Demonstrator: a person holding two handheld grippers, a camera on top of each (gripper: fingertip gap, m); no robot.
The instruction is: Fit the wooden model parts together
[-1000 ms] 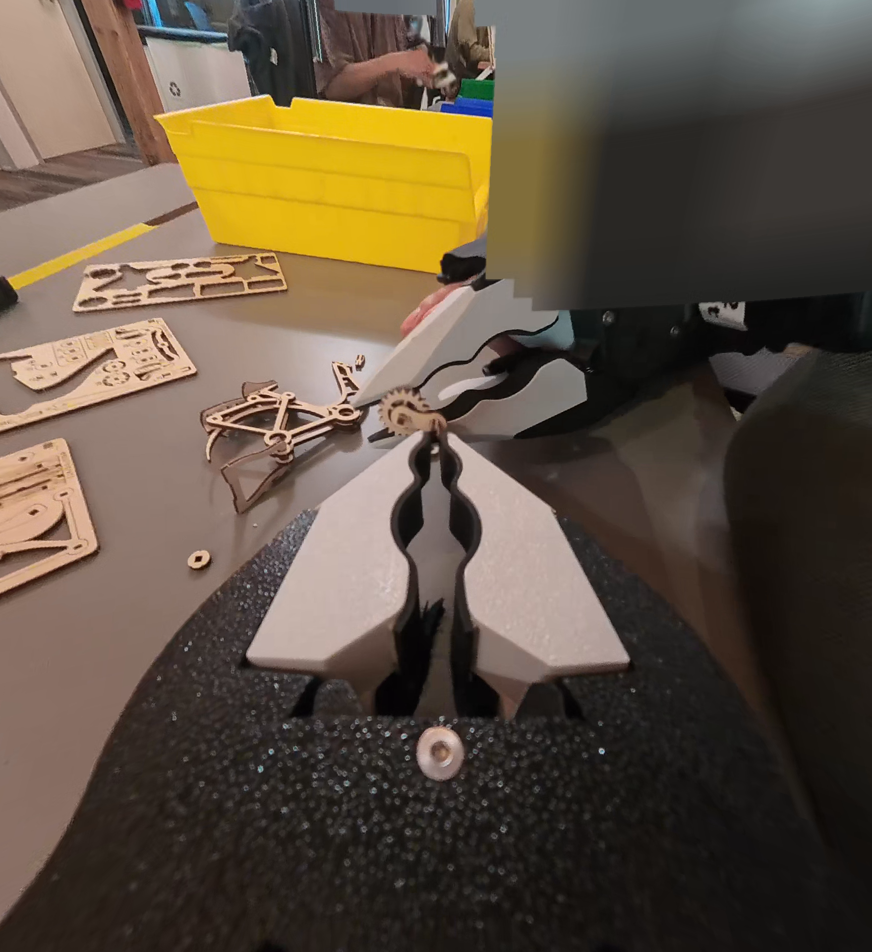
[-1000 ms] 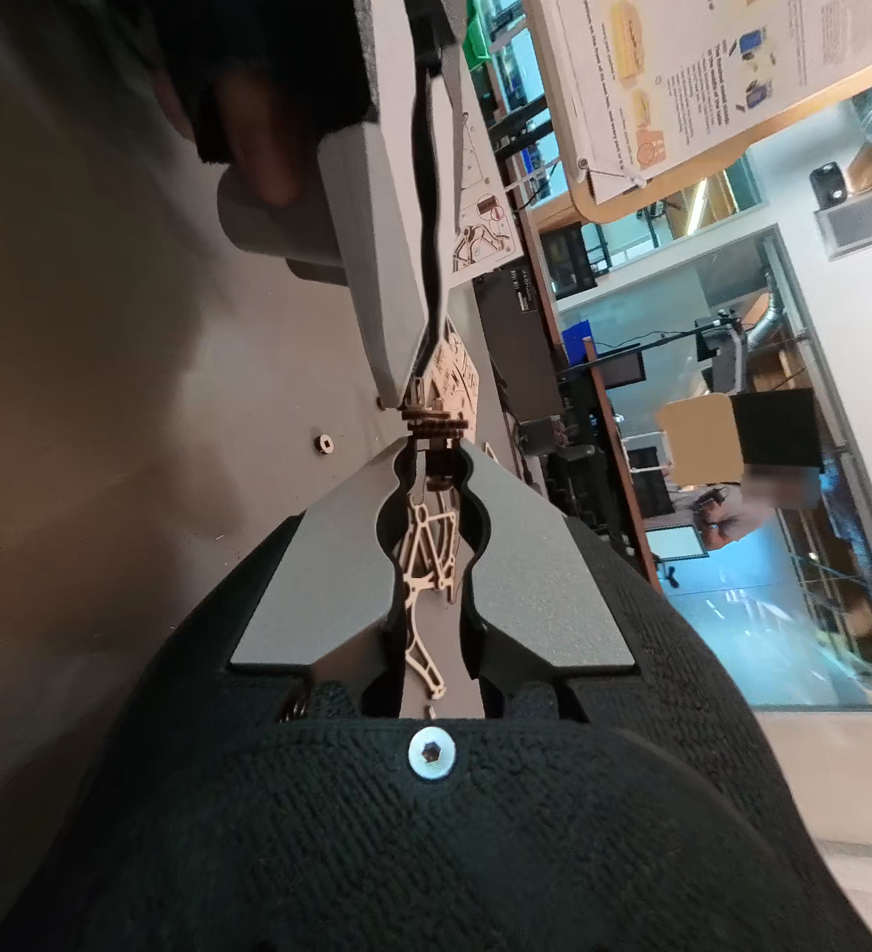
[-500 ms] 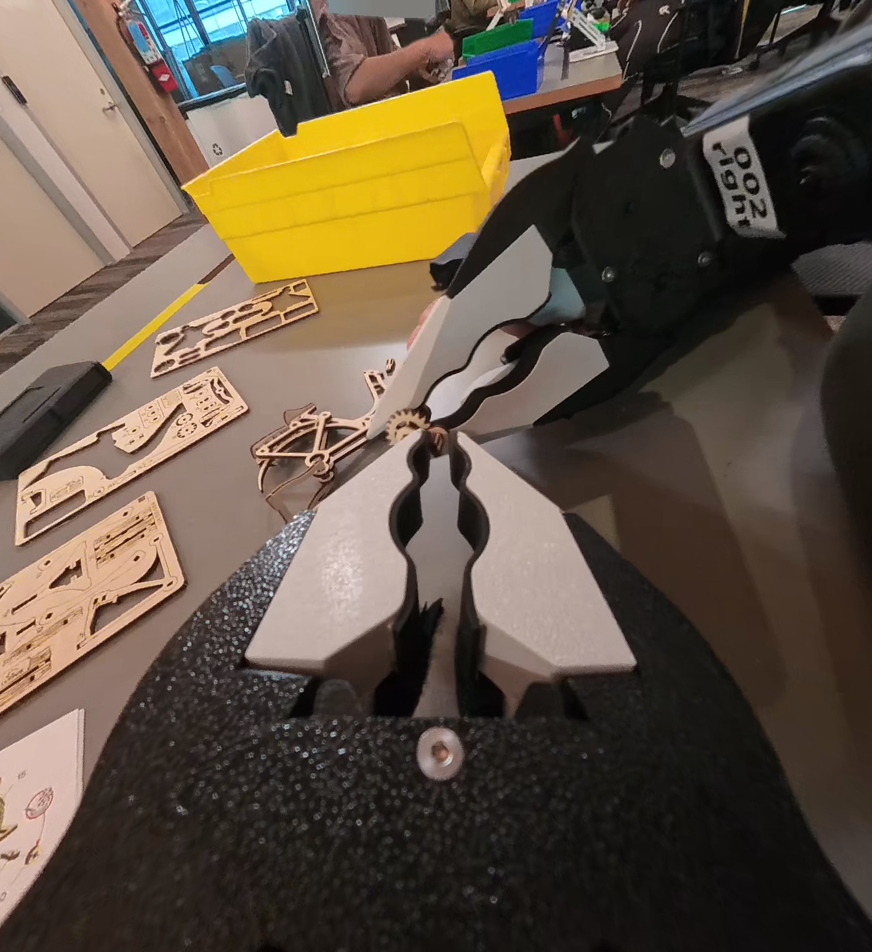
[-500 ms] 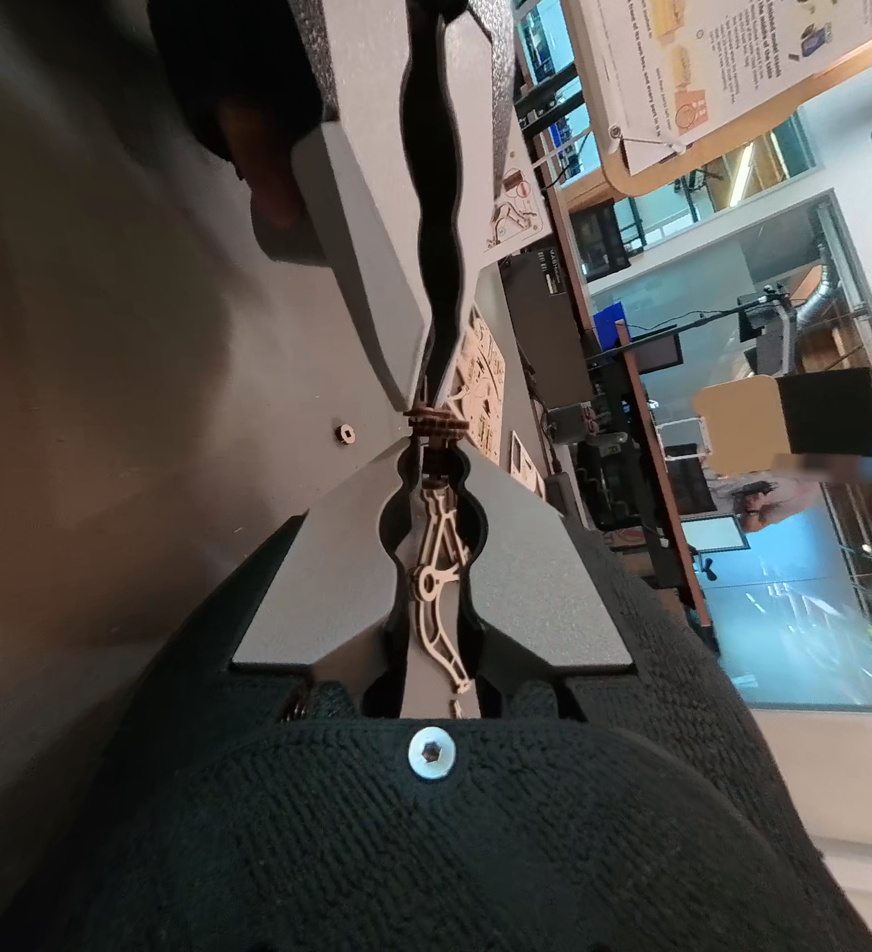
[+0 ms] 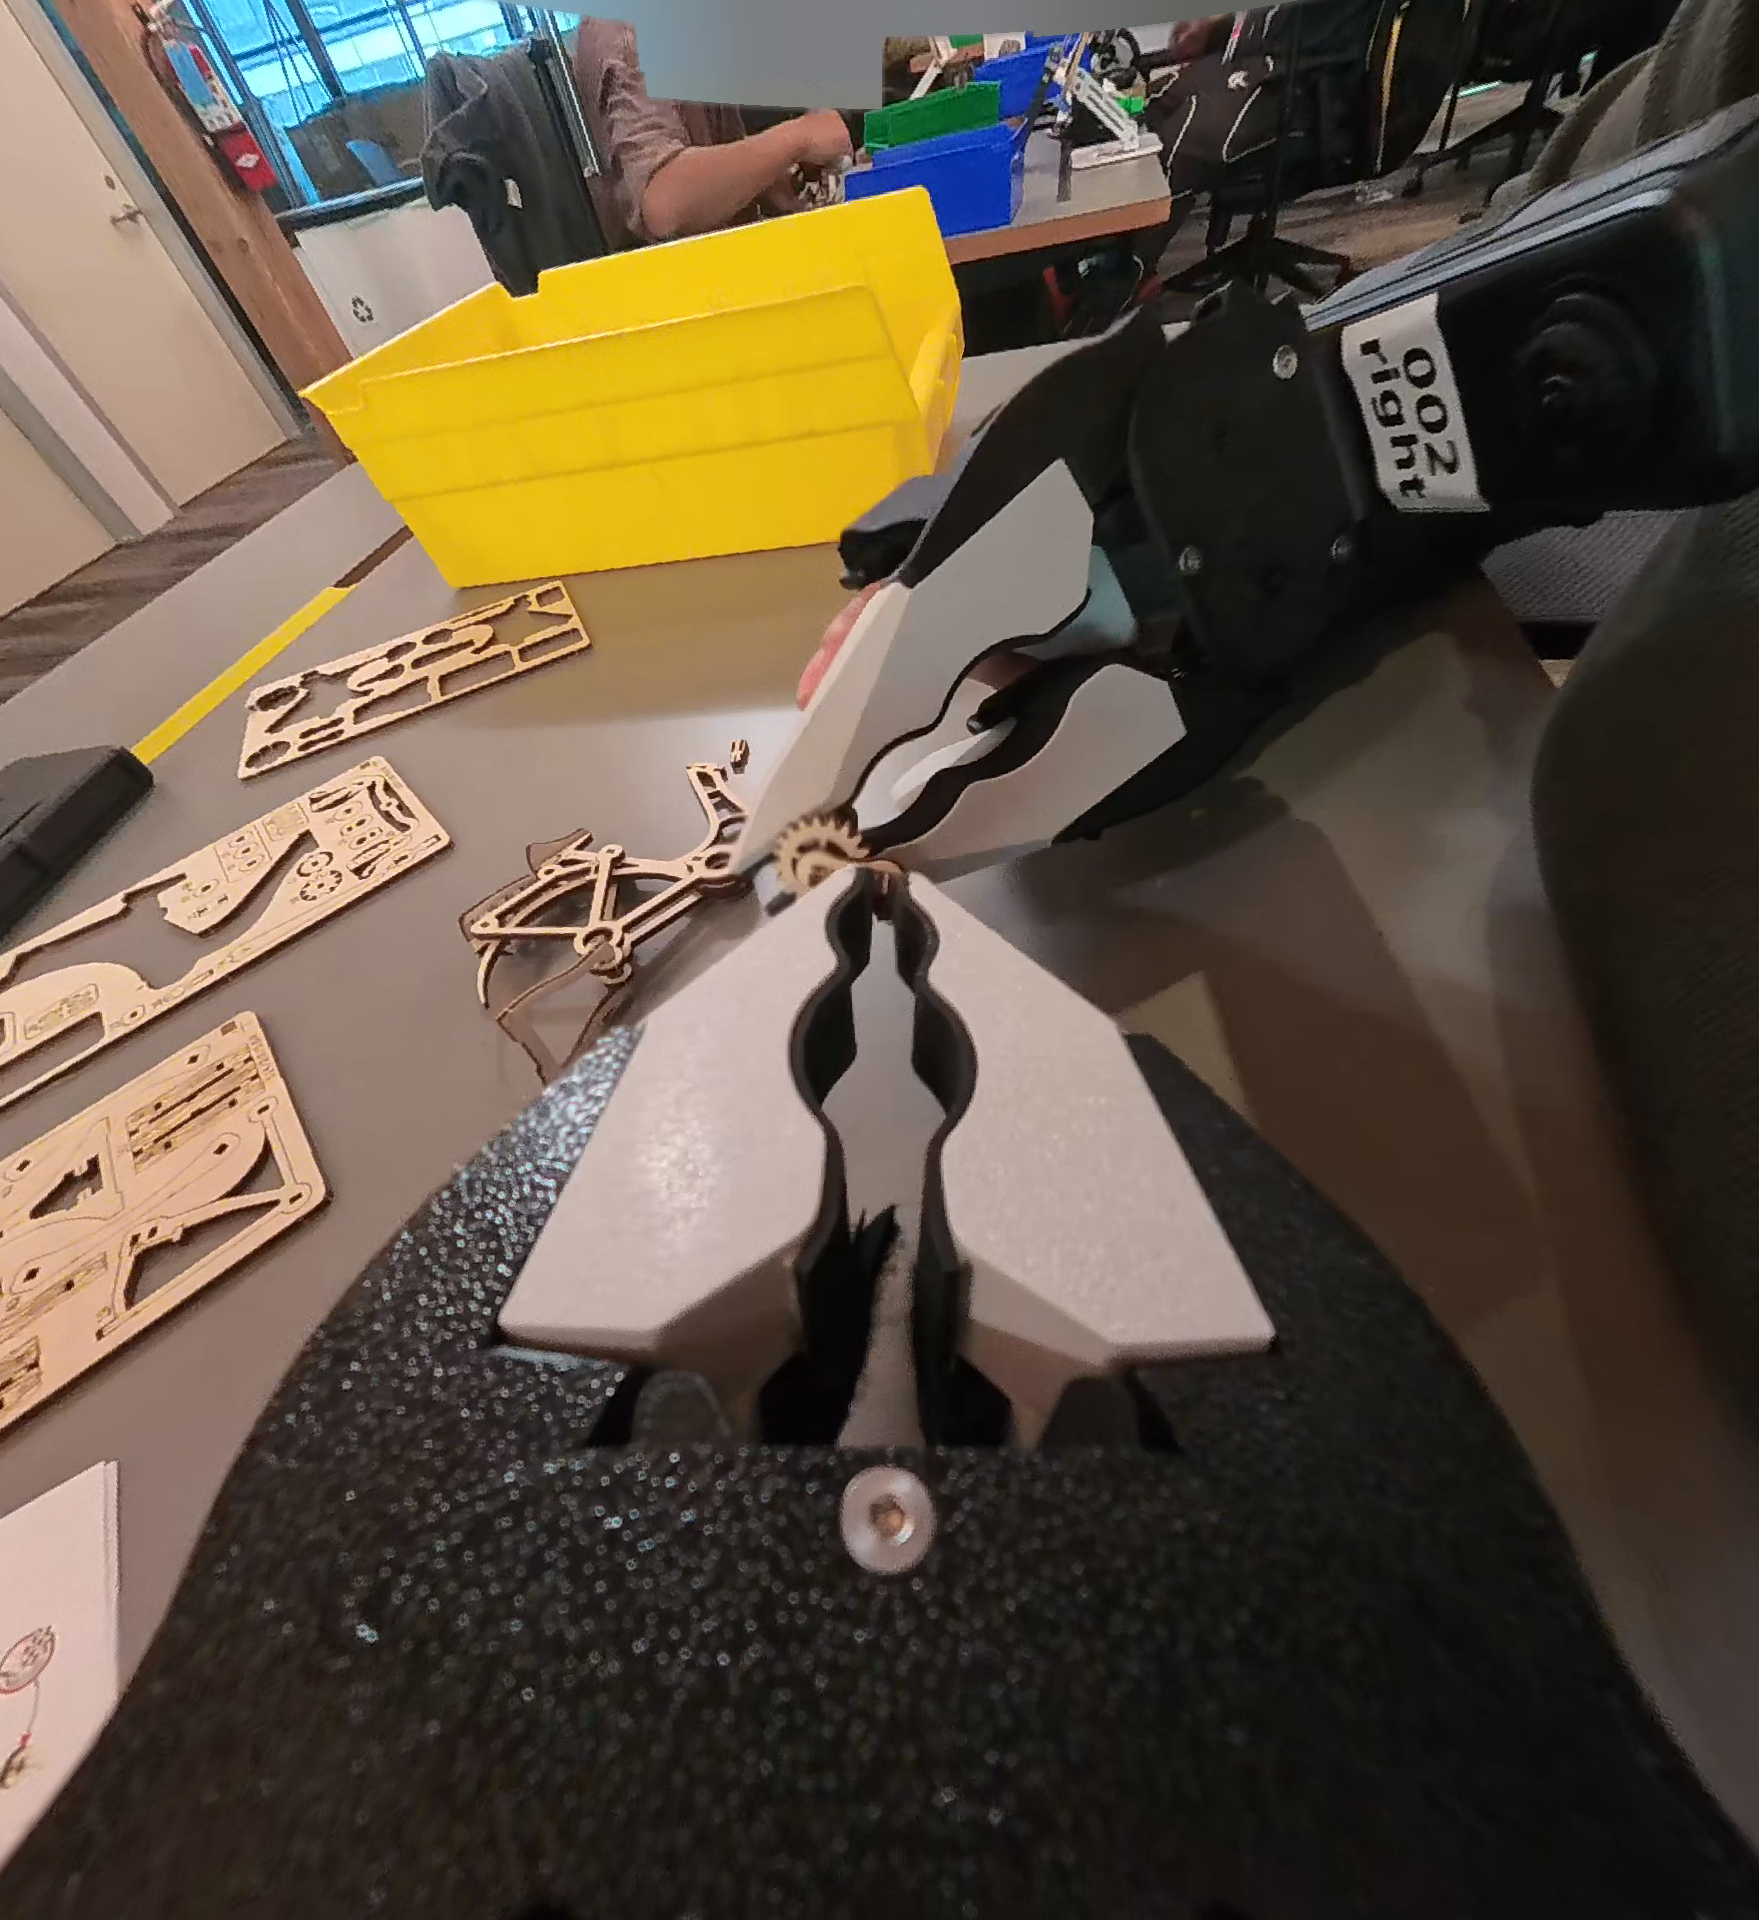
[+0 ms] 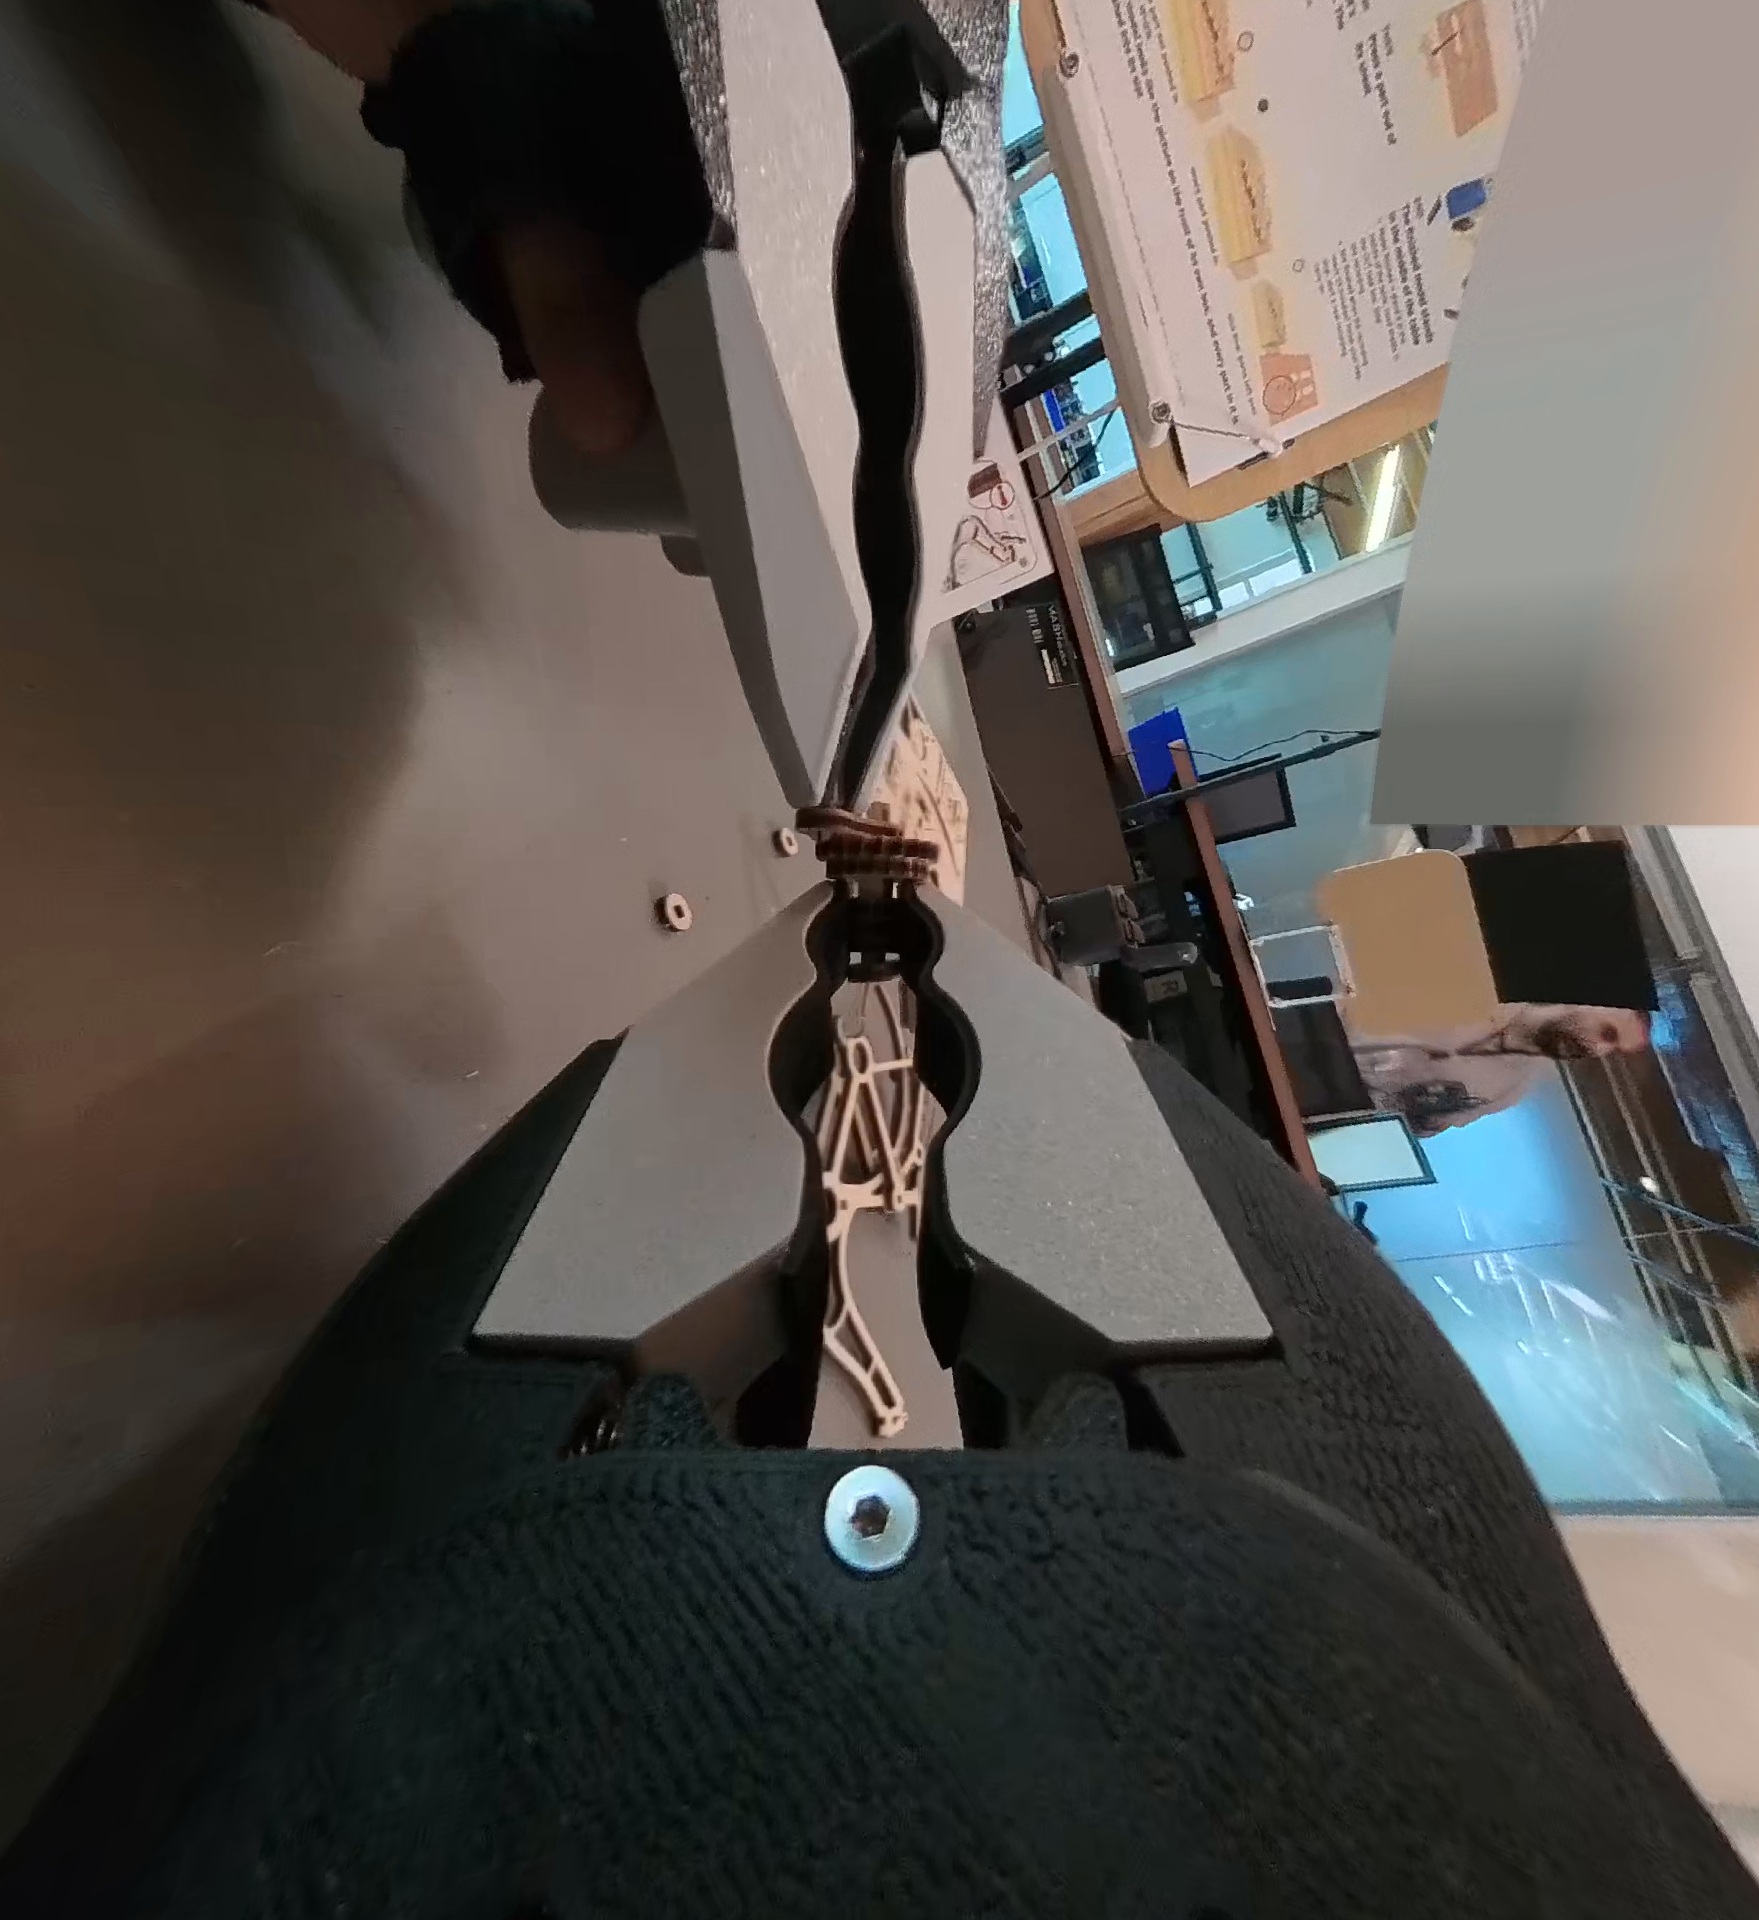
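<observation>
A wooden bicycle-like model frame point(image 5: 594, 920) hangs just above the grey table point(image 5: 563, 748), held at its hub end. A small wooden gear point(image 5: 813, 847) sits on that hub, where both grippers meet tip to tip. My left gripper point(image 5: 880, 883) is shut on the gear's small axle piece. My right gripper point(image 6: 870, 899) is shut on the model's hub just below the stacked gears point(image 6: 864, 842). The frame point(image 6: 859, 1153) shows through the gap between its fingers. The right gripper point(image 5: 833, 831) comes in from the right in the left wrist view. The left gripper point(image 6: 844, 784) comes down from above in the right wrist view.
A yellow bin point(image 5: 646, 416) stands at the back. Several punched wooden sheets point(image 5: 189, 914) lie on the left, with a black block point(image 5: 13, 831) and a printed instruction sheet point(image 5: 2, 1683). A small wooden ring point(image 6: 672, 912) lies on the table. A person sits behind the bin. My left and right fingertips are right by each other. My right tips are roughly 35 centimeters from the black block point(image 5: 13, 831).
Both grippers stay tip to tip on the gear. The left gripper's view has swung, showing more of the table's left side. The model frame has turned slightly between the right fingers.
</observation>
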